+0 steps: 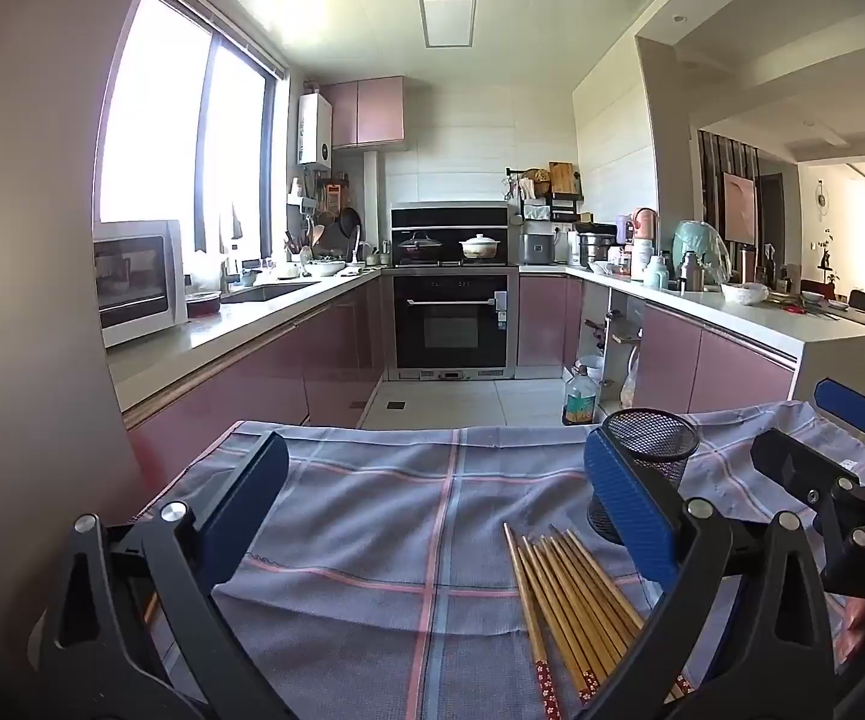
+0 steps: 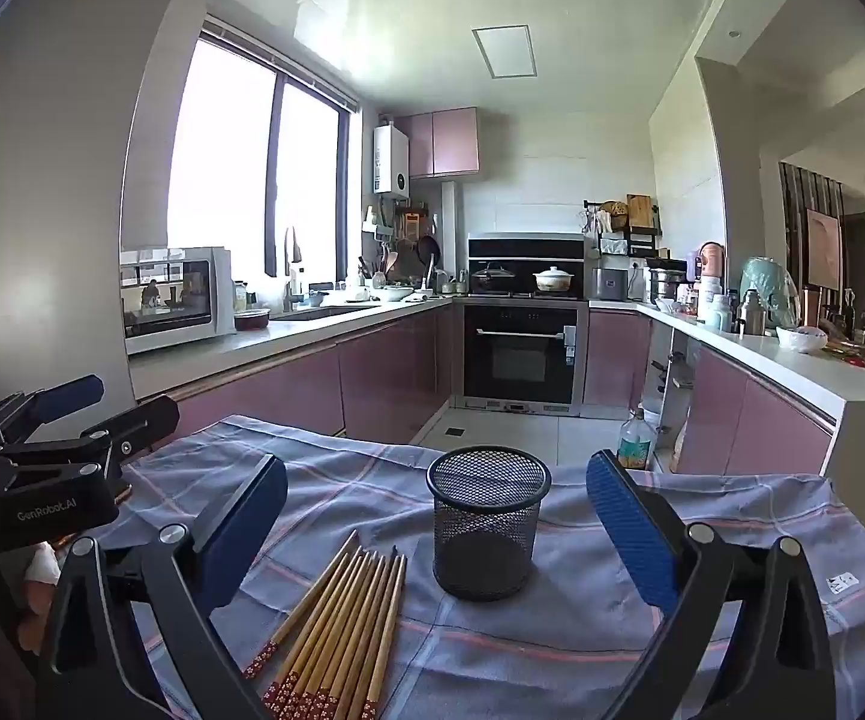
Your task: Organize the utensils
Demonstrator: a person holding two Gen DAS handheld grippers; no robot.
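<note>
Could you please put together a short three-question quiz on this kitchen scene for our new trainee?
1. True or false: the chopsticks already stand inside the mesh cup.
2. Multiple choice: the left gripper and right gripper are A) both open and empty, B) both shut on chopsticks, C) one open, one shut.
3. Fill in: the mesh cup stands upright on a checked ____.

Key:
1. False; they lie in a bundle on the cloth beside the cup, which looks empty.
2. A.
3. Cloth.
</note>
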